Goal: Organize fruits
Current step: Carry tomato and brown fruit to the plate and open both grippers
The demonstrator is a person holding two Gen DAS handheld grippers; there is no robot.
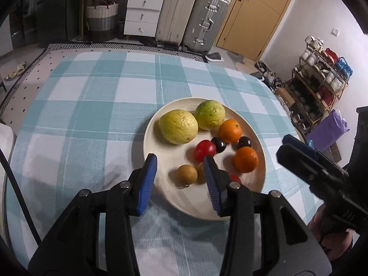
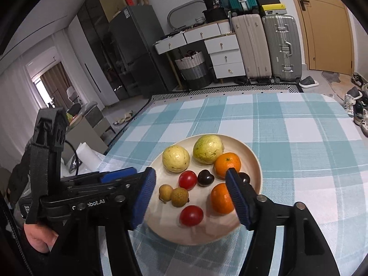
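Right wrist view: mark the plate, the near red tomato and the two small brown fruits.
plate (image 2: 249, 154), right wrist view, on its bare far rim.
near red tomato (image 2: 191, 215), right wrist view, on its middle.
left brown fruit (image 2: 165, 192), right wrist view, on its middle.
right brown fruit (image 2: 179, 197), right wrist view, on its middle.

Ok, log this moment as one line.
left gripper: open, empty | right gripper: open, empty | fruits: all on plate | tablecloth: no fruit seen

Readable text: one partial brand mark

White lettering ending in "bot.AI" stands on the black body of the left tongs (image 2: 128, 174), left of the plate (image 2: 255, 161); its first letters are hidden by a screw.
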